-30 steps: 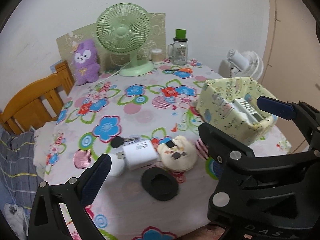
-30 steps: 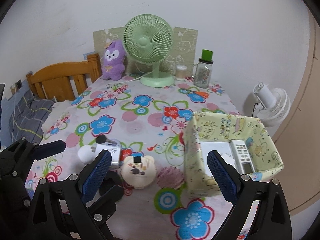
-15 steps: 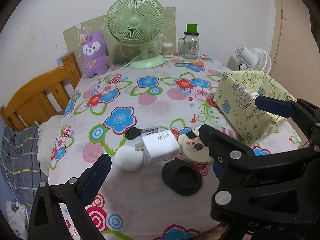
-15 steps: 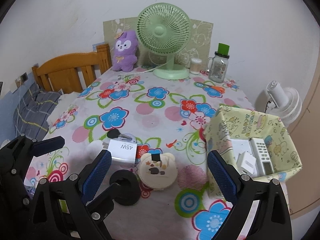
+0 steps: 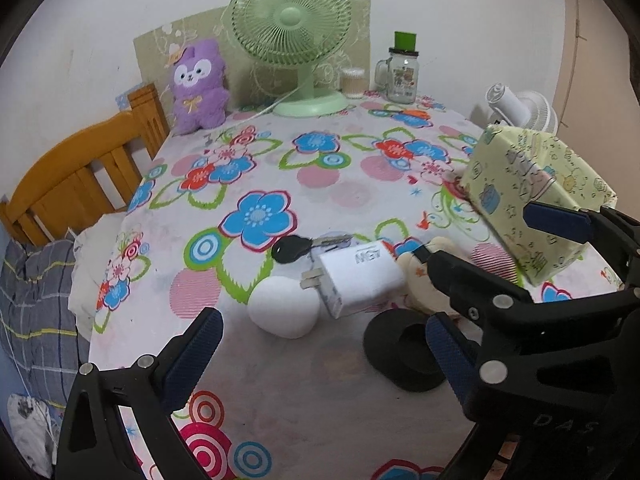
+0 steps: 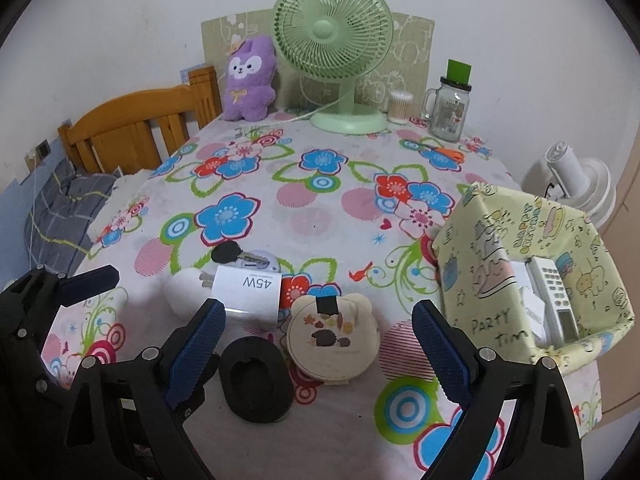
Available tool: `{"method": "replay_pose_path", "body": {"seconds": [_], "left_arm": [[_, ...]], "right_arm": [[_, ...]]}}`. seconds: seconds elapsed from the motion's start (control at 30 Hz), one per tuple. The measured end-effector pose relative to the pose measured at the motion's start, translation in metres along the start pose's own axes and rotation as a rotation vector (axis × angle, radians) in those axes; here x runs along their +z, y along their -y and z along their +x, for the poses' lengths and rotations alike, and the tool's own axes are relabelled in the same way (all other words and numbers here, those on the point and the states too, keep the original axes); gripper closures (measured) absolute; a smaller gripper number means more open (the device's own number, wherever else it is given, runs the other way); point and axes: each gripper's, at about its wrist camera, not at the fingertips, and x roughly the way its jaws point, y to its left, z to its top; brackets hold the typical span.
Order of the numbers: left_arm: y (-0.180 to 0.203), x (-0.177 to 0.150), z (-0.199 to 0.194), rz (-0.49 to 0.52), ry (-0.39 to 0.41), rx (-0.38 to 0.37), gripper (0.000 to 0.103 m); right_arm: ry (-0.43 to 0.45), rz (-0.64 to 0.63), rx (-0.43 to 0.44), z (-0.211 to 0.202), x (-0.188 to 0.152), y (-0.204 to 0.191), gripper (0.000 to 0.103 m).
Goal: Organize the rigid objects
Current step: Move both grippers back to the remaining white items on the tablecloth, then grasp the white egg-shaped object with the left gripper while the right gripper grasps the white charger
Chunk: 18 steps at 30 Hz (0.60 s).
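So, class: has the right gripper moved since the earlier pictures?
Yes. The right gripper has come forward and down toward the cluster: the bear-shaped case, fixed on the tablecloth, sits larger and higher between its open fingers.

The tabletop (image 6: 360,216) wears a flowered cloth. Near its front edge lie a black ring pad (image 6: 256,385), a cream bear-eared case (image 6: 334,342), a white charger (image 6: 248,294) marked 45W, a white egg-shaped lump (image 5: 284,306) touching the charger's prongs, and a black-headed key (image 6: 229,255) on what may be a small pale disc. At the right edge stands a yellow-patterned box (image 6: 476,268) holding a remote (image 6: 554,300). Along the back stand a green fan (image 6: 332,52), a purple plush (image 6: 250,78), a swab tub (image 6: 401,107) and a glass jar (image 6: 448,110); orange scissors (image 6: 450,154) lie before the jar.
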Motion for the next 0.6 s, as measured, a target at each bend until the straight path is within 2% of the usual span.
{"method": "replay_pose_path", "body": {"seconds": [0.33, 0.6], "left_arm": [[-0.021, -0.006, 0.022, -0.041, -0.053, 0.005, 0.008], [-0.026, -0.008, 0.037, -0.009, -0.083, 0.015, 0.016]], "right_arm": [[-0.050, -0.007, 0.020, 0.026, 0.001, -0.015, 0.007], [-0.096, -0.008, 0.035, 0.046, 0.004, -0.029, 0.007]]}}
